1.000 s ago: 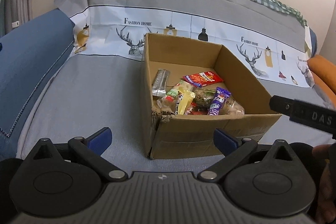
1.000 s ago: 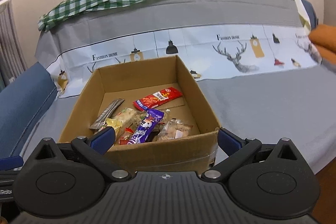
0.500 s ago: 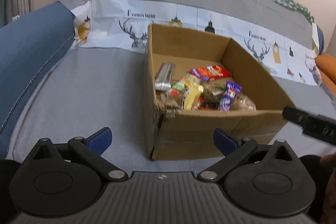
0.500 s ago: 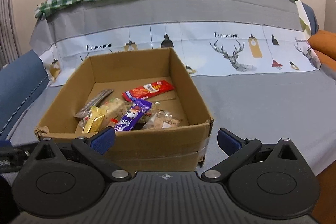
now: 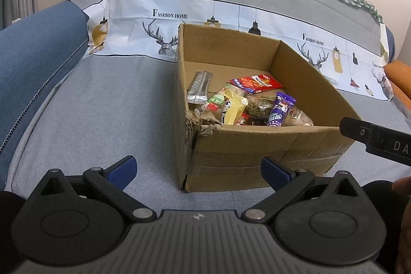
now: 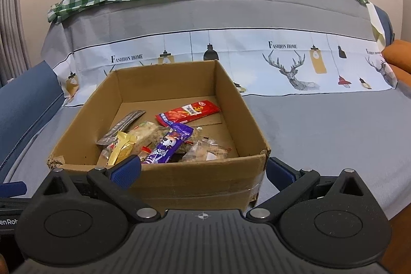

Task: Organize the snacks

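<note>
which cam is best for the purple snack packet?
Right wrist view: the purple snack packet lies close and nearly whole, print readable, only its near end cut by the cardboard box wall. Left wrist view shows it smaller and steeper, its lower end hidden behind the box's front wall.

- L wrist cam: low behind the box's (image 5: 257,145) near-left corner, facing fwd-right over the sofa seat (image 5: 102,107), close.
- R wrist cam: low, straight behind the box's near wall, facing the backrest, closer.
- Shared: box, snacks inside, printed cover (image 6: 257,55).
</note>
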A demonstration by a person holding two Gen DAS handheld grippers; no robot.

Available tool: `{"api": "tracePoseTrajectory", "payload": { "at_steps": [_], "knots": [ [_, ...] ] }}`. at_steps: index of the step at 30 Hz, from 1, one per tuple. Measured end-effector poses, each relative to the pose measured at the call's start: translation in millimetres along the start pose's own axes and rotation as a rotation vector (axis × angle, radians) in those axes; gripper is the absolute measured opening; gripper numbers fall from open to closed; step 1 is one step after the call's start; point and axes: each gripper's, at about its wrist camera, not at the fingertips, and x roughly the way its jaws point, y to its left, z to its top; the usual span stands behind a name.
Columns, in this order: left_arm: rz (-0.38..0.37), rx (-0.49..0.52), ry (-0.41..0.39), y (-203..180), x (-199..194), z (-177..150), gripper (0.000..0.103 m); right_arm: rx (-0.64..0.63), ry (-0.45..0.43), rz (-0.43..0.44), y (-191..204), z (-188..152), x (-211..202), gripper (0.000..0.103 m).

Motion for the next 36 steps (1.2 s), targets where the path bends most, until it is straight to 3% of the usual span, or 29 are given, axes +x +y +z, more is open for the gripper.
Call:
{"api": "tracePoseTrajectory", "payload": {
  "at_steps": [36],
  "knots": [
    [-0.03,0.022,-0.004,-6.4,0.8,1.5,0.103,0.0,0.009,-0.019,-1.1,-0.3,-2.3,0.102]
  ]
}}
